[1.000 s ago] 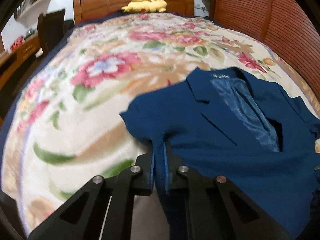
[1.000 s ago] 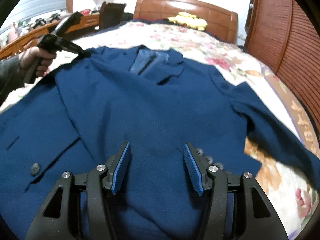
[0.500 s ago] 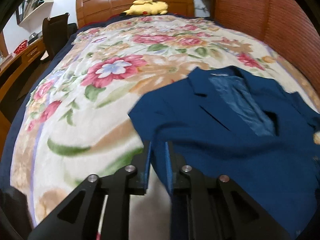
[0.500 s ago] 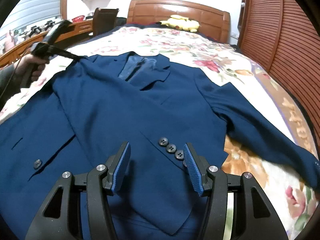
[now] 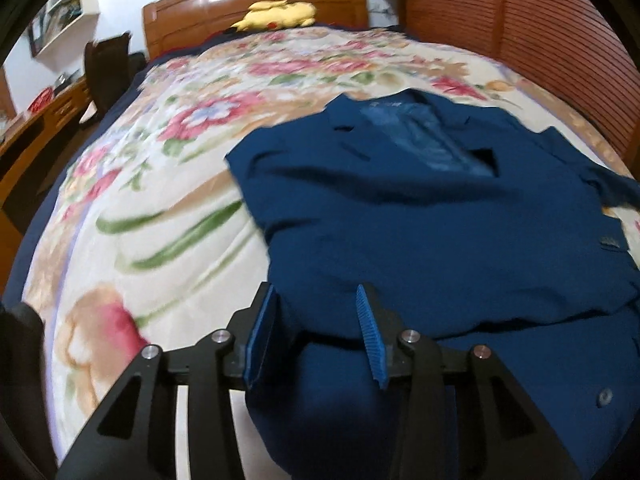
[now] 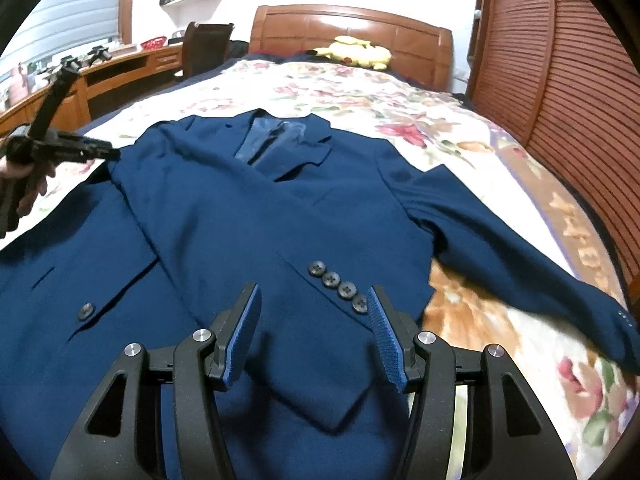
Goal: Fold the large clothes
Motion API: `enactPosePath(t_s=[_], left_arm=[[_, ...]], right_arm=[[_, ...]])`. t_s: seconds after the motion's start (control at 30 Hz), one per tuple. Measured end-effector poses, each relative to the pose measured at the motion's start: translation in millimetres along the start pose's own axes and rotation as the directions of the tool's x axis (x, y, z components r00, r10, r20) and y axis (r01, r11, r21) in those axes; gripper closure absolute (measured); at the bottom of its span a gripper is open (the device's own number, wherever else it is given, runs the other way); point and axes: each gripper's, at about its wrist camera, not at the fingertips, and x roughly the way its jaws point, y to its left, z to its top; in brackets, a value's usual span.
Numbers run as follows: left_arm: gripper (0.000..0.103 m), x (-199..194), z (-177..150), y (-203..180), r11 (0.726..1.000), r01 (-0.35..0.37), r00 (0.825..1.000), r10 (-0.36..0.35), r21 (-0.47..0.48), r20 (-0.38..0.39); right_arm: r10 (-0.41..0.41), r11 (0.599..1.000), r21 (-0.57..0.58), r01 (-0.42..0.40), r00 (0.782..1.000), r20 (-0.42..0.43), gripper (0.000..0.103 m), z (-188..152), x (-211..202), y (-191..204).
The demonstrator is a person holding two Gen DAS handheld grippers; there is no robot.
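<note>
**Folding the navy jacket on the floral bed**

Lying across the floral blanket (image 6: 460,128) of the wooden bed (image 6: 352,28), the navy jacket (image 6: 248,216) is facing up, collar toward the headboard. You are looking at it from its hem end in both views.

Your right wrist view is showing what the left cannot: one sleeve folded across the chest with four cuff buttons (image 6: 338,286) near your fingers, the other sleeve (image 6: 520,256) stretching out over the blanket toward the slatted wall, and your left hand (image 6: 24,188) gripping its tool at the jacket's shoulder edge.

Your left wrist view is showing the collar lining more squarely, with a pale label (image 5: 386,105) that is too blurred to read. No other writing is legible in either view.

Your left gripper (image 5: 316,336) is opening its jaws; jacket cloth is lying between them, and the pads are not pressing on it. Your right gripper (image 6: 314,336) is holding its jaws spread above the folded sleeve, pinching nothing.

A yellow plush toy (image 5: 280,14) is resting by the headboard.
</note>
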Motion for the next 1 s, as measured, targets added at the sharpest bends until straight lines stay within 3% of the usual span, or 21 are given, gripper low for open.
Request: enactPosePath(t_s=[0.07,0.1,0.13,0.17,0.2,0.4,0.6,0.73,0.9,1.0], left_arm=[[0.063,3.5,-2.0,2.7,1.000,-0.002,1.000,0.002,-0.023,-0.002],[0.068,4.8,-4.2,3.2,1.000,0.007,1.000,-0.007,-0.021,-0.002],[0.078,5.0,-6.2,2.9,1.000,0.019,1.000,-0.019,-0.016,-0.001],[0.094,6.0,-7.4,2.8,0.999,0.030,1.000,-0.030,-0.011,-0.010],[0.099,5.6,-9.9,3.6,1.000,0.024,1.000,-0.024,-0.007,-0.016],[0.100,-5.7,-14.4,18.0,0.999,-0.033,0.999,0.033,-0.014,0.013],[0.099,-21.9,-17.5,18.5,1.000,-0.025,0.998,0.026,-0.016,0.050],[0.090,-52.6,-23.6,7.5,1.000,0.002,0.995,-0.004,0.016,0.099],[0.067,-93.1,-33.5,-6.6,0.999,0.046,0.983,-0.051,0.029,0.176],[0.059,-117.6,-42.3,-16.2,0.996,0.089,0.974,-0.090,0.016,0.209]], right_arm=[[-0.014,1.000,-0.005,0.014,1.000,0.001,0.047,-2.1,-5.7,-0.3],[-0.022,1.000,-0.008,0.022,1.000,0.002,0.047,-3.9,-9.2,-0.9],[-0.027,1.000,-0.009,0.027,1.000,0.002,0.047,-5.2,-11.1,-1.6],[-0.032,0.999,-0.011,0.032,0.999,-0.001,0.047,-7.2,-13.5,-2.9],[-0.037,0.999,-0.012,0.037,0.999,-0.003,0.047,-9.0,-14.9,-3.7],[-0.046,0.999,0.013,0.046,0.999,-0.015,0.047,-16.9,-19.3,-13.2],[-0.041,0.999,0.024,0.042,0.999,-0.012,0.047,-22.7,-23.9,-15.5],[-0.046,0.998,0.032,0.047,0.999,-0.008,0.047,-25.6,-28.6,-17.8],[-0.056,0.998,0.042,0.056,0.998,0.005,0.047,-29.6,-44.7,-19.1],[-0.067,0.997,0.044,0.066,0.998,0.015,0.047,-30.2,-55.5,-19.2]])
